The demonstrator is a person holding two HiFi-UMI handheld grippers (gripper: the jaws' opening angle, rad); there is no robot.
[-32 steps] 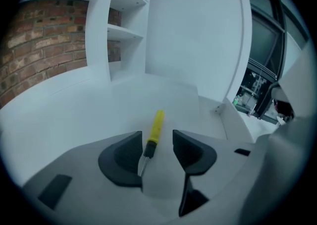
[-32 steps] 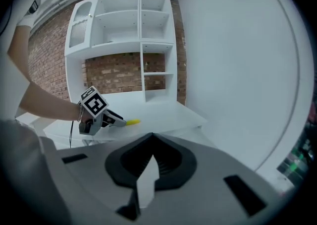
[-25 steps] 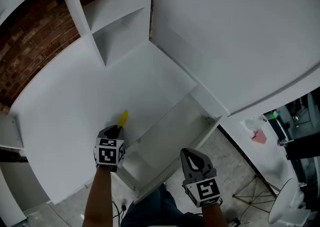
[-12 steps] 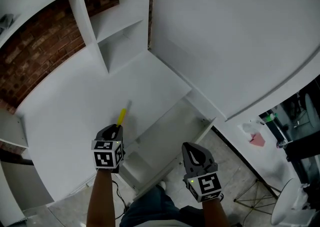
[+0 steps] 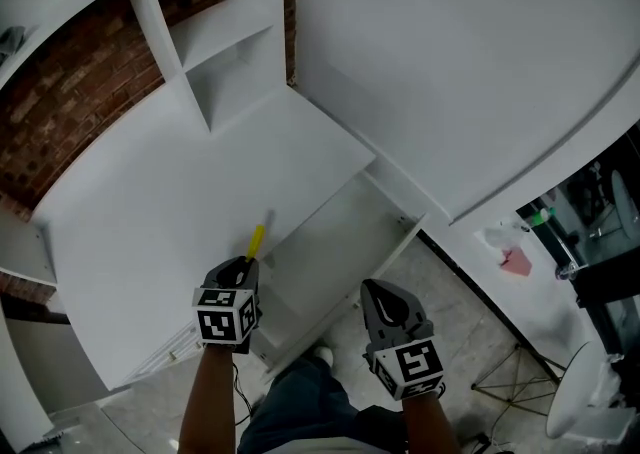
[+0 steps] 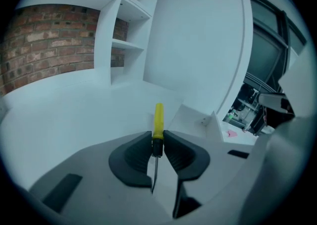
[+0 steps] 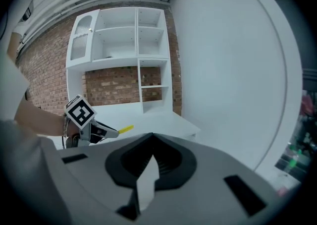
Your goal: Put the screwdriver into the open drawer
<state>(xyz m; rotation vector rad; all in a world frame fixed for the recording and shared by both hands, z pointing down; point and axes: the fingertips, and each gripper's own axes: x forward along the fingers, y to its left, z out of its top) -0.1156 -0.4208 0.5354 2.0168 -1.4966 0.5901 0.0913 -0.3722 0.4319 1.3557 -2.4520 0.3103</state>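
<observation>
Left gripper [image 5: 243, 266] clamped on screwdriver [image 5: 256, 239], held above desk [image 5: 170, 192] front edge, yellow handle pointing forward. Right gripper [image 5: 383, 300] clenched, empty. Carry step, by the look. Next: swing right, lower into open drawer [image 5: 335, 242], release.

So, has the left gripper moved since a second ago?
Yes. The left gripper, shut on the screwdriver, has shifted toward the desk's front edge, nearer the open drawer.
</observation>
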